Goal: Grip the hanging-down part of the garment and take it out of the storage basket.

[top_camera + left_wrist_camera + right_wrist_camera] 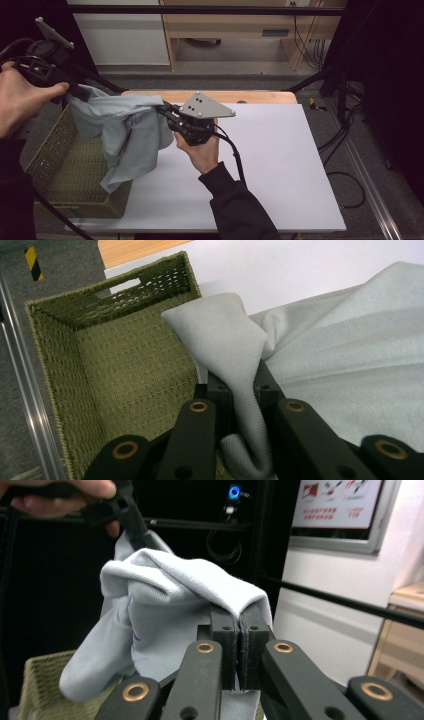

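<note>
A pale grey-blue garment (127,132) hangs in the air between both grippers, above the near edge of a green woven basket (65,165). My left gripper (79,92) is raised at the upper left and is shut on one corner of the cloth (235,335). My right gripper (162,107), with its grey plate on top, is shut on another fold of the cloth (175,590) near the table's middle. In the left gripper view the jaws (245,375) pinch a bunched tip of fabric. In the right gripper view the jaws (241,615) close tight on a draped edge, and the garment's lower part droops toward the basket (30,685).
The basket (125,365) stands at the left end of the white tabletop (280,160), and what I see of its inside is bare. A wooden strip (250,96) runs along the far edge. Cables (345,135) lie on the floor to the right. A metal rail (20,375) runs beside the basket.
</note>
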The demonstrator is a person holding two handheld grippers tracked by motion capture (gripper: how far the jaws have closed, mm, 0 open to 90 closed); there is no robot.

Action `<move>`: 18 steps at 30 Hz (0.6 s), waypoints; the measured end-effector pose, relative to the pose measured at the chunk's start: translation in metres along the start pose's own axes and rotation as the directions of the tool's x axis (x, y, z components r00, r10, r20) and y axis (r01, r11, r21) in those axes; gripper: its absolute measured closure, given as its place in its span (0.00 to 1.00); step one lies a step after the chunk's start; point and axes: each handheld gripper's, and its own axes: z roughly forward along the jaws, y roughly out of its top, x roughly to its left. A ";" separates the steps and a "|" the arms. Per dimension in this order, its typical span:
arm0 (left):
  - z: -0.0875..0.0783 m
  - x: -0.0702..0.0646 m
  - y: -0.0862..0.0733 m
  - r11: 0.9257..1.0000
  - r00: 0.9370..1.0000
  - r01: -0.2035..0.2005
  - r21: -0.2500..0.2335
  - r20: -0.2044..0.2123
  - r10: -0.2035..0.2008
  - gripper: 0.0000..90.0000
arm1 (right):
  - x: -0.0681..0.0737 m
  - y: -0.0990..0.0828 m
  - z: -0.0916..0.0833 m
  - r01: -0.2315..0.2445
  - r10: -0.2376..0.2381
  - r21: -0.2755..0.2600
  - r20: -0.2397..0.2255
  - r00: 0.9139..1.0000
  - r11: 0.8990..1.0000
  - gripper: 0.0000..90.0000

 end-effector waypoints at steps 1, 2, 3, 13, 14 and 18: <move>0.000 -0.001 0.000 1.000 1.000 0.000 -0.004 0.003 0.000 0.92 | 0.001 0.001 0.000 0.000 0.000 -0.011 0.010 1.000 1.000 0.98; -0.001 -0.001 0.000 1.000 1.000 -0.002 -0.006 0.007 0.002 0.92 | 0.001 0.002 -0.001 0.000 0.001 -0.020 0.019 1.000 1.000 0.98; -0.001 -0.002 0.000 1.000 1.000 -0.003 -0.009 0.010 0.003 0.92 | 0.001 0.003 -0.001 0.000 0.001 -0.032 0.025 1.000 0.999 0.98; -0.003 -0.007 0.002 1.000 1.000 -0.014 -0.020 0.011 0.014 0.92 | 0.001 0.013 -0.003 0.005 -0.003 -0.066 0.032 0.999 0.998 0.98; -0.002 -0.007 0.001 1.000 1.000 -0.014 -0.020 0.008 0.014 0.92 | 0.001 0.012 -0.003 0.001 0.001 -0.059 0.029 1.000 0.998 0.98; 0.001 -0.006 0.001 1.000 1.000 -0.015 -0.009 -0.001 0.015 0.92 | -0.001 -0.004 -0.002 -0.027 0.027 -0.001 -0.008 1.000 1.000 0.98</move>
